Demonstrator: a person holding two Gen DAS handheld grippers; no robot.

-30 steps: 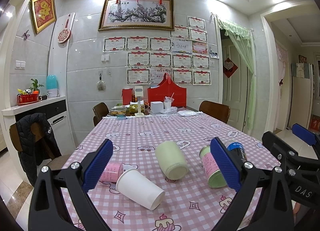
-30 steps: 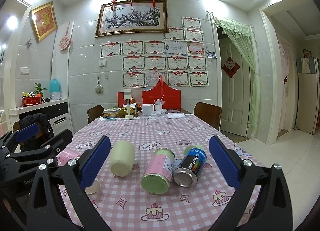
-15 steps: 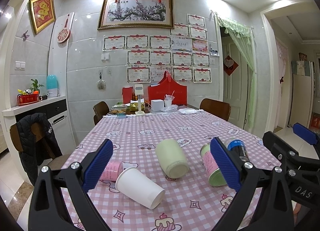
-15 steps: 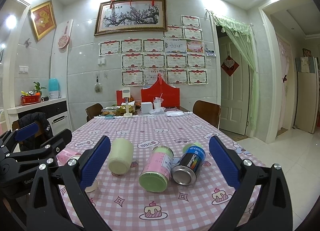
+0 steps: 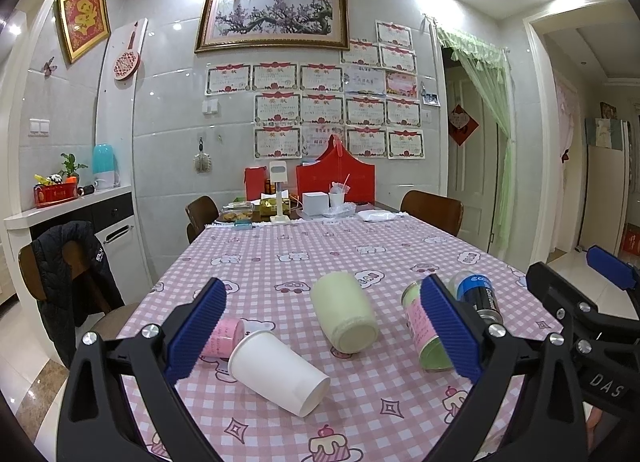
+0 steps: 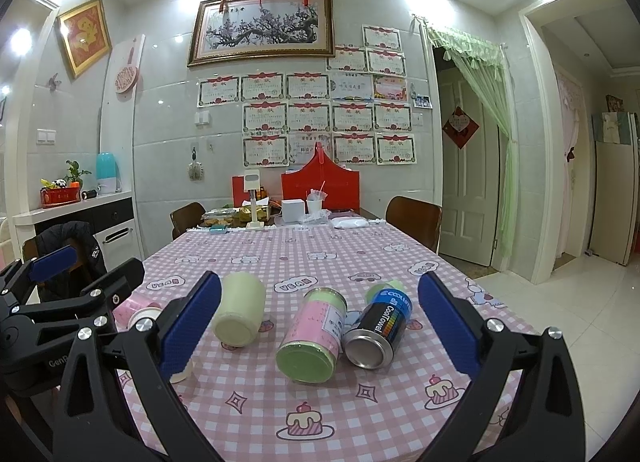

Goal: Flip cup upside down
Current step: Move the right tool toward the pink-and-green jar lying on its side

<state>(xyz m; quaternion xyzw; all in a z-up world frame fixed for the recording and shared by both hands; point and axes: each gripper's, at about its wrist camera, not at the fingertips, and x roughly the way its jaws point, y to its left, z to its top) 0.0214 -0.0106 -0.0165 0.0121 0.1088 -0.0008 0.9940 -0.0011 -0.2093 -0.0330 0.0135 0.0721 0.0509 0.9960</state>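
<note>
So we had five containers lying on their sides on the pink checked tablecloth [image 5: 304, 254]; contents couldn't be made out. White paper cup [image 5: 276, 372] lay nearest the left gripper [image 5: 322, 336], mouth facing away left, base toward us. Beside it: small pink cup [image 5: 224, 338], cream tumbler [image 5: 344, 316], pink-labelled green can [image 6: 314, 336], blue-black can [image 6: 378, 328]. Right gripper [image 6: 320, 328] hovered apart. Both jaws were spread wide, holding nothing.
</note>
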